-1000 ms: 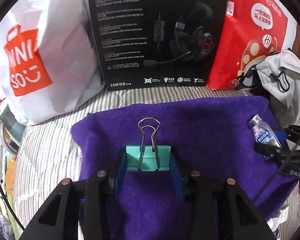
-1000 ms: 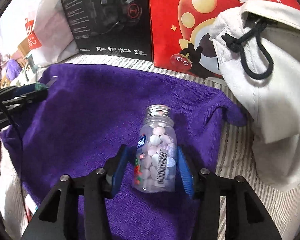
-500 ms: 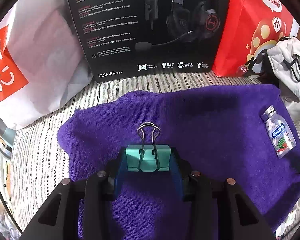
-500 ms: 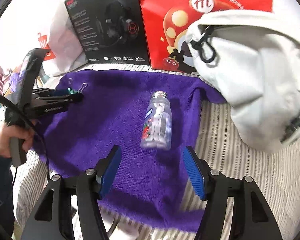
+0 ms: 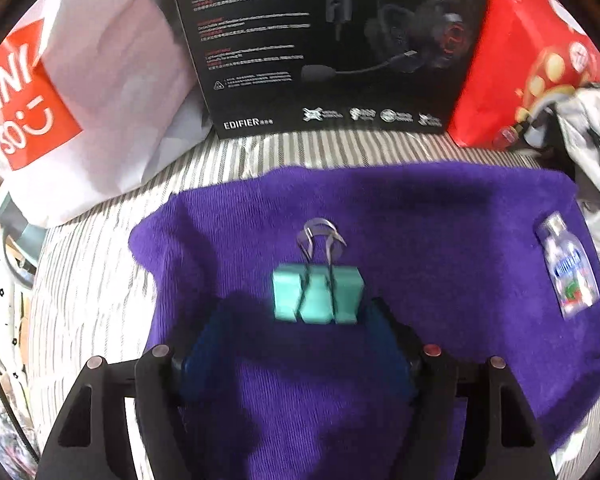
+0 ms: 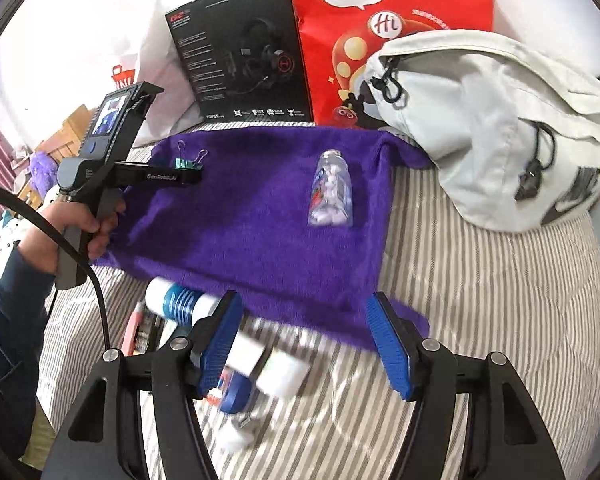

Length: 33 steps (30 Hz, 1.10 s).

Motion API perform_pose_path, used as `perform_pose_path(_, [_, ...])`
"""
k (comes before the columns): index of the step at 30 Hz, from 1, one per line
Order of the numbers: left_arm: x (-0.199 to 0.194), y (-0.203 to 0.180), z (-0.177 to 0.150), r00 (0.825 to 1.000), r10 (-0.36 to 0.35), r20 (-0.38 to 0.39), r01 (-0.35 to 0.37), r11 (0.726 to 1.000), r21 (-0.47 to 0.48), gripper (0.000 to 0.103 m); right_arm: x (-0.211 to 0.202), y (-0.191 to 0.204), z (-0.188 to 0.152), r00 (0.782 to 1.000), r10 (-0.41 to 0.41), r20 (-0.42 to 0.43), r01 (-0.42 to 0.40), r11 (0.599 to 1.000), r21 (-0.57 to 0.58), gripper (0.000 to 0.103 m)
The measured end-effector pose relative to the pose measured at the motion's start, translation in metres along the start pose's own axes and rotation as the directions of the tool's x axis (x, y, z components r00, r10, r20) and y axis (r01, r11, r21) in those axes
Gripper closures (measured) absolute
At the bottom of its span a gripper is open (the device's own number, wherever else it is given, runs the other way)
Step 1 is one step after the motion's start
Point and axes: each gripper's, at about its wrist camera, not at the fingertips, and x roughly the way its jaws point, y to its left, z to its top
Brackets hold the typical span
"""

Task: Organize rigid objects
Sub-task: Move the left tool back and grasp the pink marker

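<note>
Striped bed [image 6: 480,300] under purple fleece towel [image 5: 420,240] | left tongs [image 5: 296,336] wide; teal metal binder clip [image 5: 318,298] on towel at tips | right tongs [image 6: 308,348] wide, empty; clear plastic candy bottle [image 6: 332,190] lying on towel | risk: retreating fingers could nudge clip

Left wrist view: teal binder clip [image 5: 318,298] smeared by motion blur; whether the blue finger pads [image 5: 204,344] touch it cannot be told. Candy bottle [image 5: 568,266] label unreadable. White Miniso bag [image 5: 60,92] cut by left edge, logo partial. Right wrist view: white and blue containers [image 6: 236,364] near lower edge of purple towel [image 6: 260,240] blurred, types unclear. Person's sleeve [image 6: 4,320] runs out of frame.
</note>
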Motion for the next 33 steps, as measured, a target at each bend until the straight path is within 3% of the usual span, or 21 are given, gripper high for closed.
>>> perform_pose_path(3, [-0.022,-0.006,-0.016,1.000,0.005,0.026,-0.006,1.000,0.028,0.033,-0.013,-0.001,-0.011,1.000,0.000,0.012,-0.001,1.000,0.019,0.038])
perform_pose_path(7, [-0.063,-0.010,-0.048,0.996,-0.021,0.084,0.019,0.999,0.029,0.016,-0.026,-0.005,-0.031,1.000,-0.012,0.025,0.011,0.998,0.059,0.032])
perform_pose_path(11, [-0.093,-0.015,-0.085,0.991,-0.065,0.118,0.063,0.998,0.019,0.011,-0.035,-0.010,-0.054,1.000,-0.018,0.012,0.017,0.994,0.110,0.032])
perform_pose_path(18, [-0.124,-0.025,-0.162,0.992,-0.074,0.102,0.071,0.997,0.031,0.010,-0.050,-0.001,-0.088,1.000,-0.024,0.009,0.023,0.992,0.123,0.032])
perform_pose_path(24, [-0.111,-0.029,-0.193,0.989,-0.135,0.062,0.136,0.991,-0.006,0.010,-0.049,0.008,-0.102,1.000,0.000,0.002,0.000,0.993,0.122,0.032])
perform_pose_path(27, [-0.098,-0.033,-0.197,0.994,-0.099,0.036,0.099,0.995,0.004,0.010,-0.050,0.016,-0.106,1.000,-0.003,-0.007,0.004,0.995,0.105,0.032])
perform_pose_path(33, [-0.103,-0.019,-0.208,0.996,-0.020,0.083,0.020,1.000,0.006,0.009,-0.048,0.023,-0.109,1.000,-0.009,-0.013,0.010,0.996,0.092,0.032])
